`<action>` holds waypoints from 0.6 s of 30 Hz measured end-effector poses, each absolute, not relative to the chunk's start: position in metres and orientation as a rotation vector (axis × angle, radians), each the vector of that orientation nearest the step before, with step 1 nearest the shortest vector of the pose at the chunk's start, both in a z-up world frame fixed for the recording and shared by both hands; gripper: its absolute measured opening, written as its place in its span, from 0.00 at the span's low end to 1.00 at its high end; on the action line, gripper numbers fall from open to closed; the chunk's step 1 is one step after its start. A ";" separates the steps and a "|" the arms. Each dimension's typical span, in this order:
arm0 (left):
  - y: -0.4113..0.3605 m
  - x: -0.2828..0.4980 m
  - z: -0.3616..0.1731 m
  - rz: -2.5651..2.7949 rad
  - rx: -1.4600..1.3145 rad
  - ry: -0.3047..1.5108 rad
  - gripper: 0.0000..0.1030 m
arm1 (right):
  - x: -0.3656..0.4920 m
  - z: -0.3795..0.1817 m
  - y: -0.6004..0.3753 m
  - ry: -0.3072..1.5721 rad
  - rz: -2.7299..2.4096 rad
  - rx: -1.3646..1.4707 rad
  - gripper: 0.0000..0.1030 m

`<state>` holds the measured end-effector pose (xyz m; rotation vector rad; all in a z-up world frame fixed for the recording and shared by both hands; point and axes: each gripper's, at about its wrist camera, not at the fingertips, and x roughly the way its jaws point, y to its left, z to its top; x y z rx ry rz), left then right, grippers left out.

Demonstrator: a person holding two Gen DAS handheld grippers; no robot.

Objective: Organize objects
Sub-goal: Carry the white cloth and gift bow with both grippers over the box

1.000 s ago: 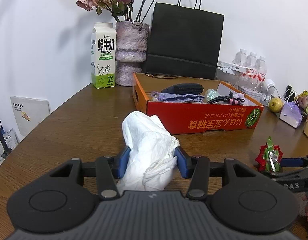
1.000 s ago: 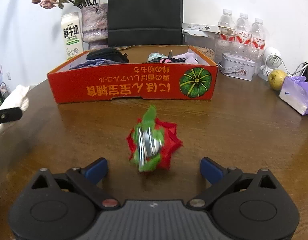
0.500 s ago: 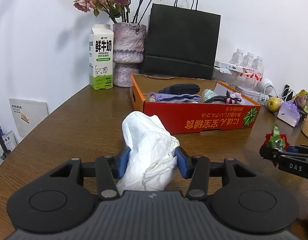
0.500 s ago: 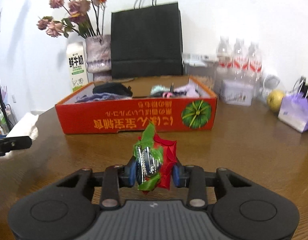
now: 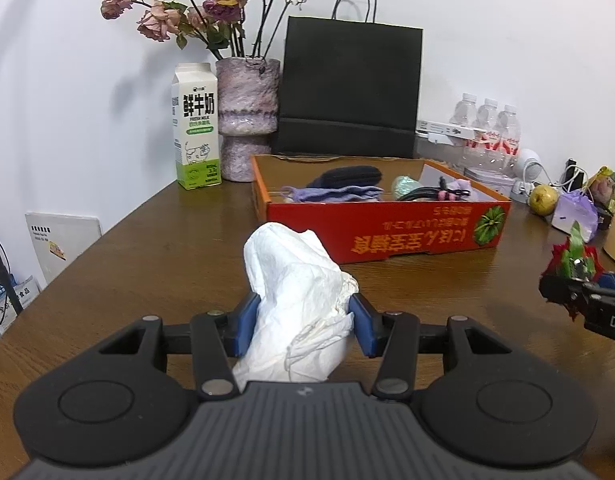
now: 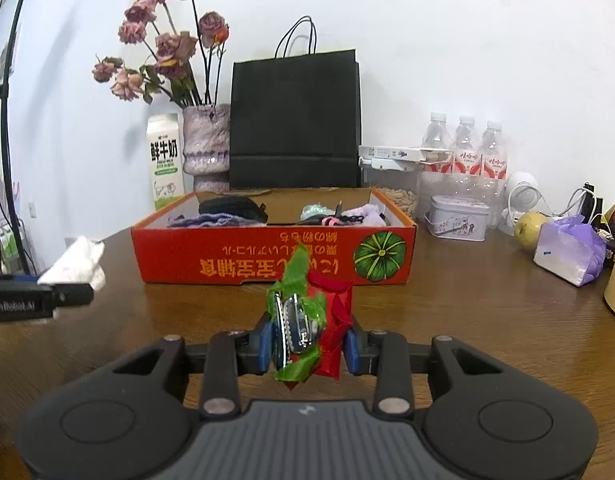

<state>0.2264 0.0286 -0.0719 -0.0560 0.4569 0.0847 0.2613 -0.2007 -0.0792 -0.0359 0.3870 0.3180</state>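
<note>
So the left gripper (image 5: 303,322) had its jaws clamped on a crumpled white tissue wad (image 5: 297,300), blue pads pressing into both sides of it, with the wad sticking up and forward out of the grip. Over on the other side, the right gripper (image 6: 309,344) was closed tight on a little red and green foil ornament (image 6: 307,320) with something shiny and silver in the middle; it looked lifted off the brown wooden surface (image 6: 467,312), though how far up was hard to say. Both tools were pointed toward the shallow red cardboard box (image 6: 267,258) with the pumpkin printed on its front. The box sat near the middle of the surface and had a dark pouch, some purple cloth and a cable lying inside. Behind it stood a black paper bag (image 6: 295,120), a vase of dried roses (image 6: 205,140) and a milk carton (image 6: 165,160). Off to the right were water bottles (image 6: 463,148) and a yellowish apple (image 6: 527,230).
</note>
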 end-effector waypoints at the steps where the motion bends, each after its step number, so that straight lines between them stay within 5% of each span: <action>1: 0.025 0.225 -0.072 0.084 -0.057 0.455 0.48 | 0.260 -0.078 -0.202 0.381 0.320 -0.033 0.32; 18: -0.027 0.234 -0.049 0.026 -0.091 0.431 0.48 | 0.265 -0.052 -0.210 0.351 0.390 -0.026 0.32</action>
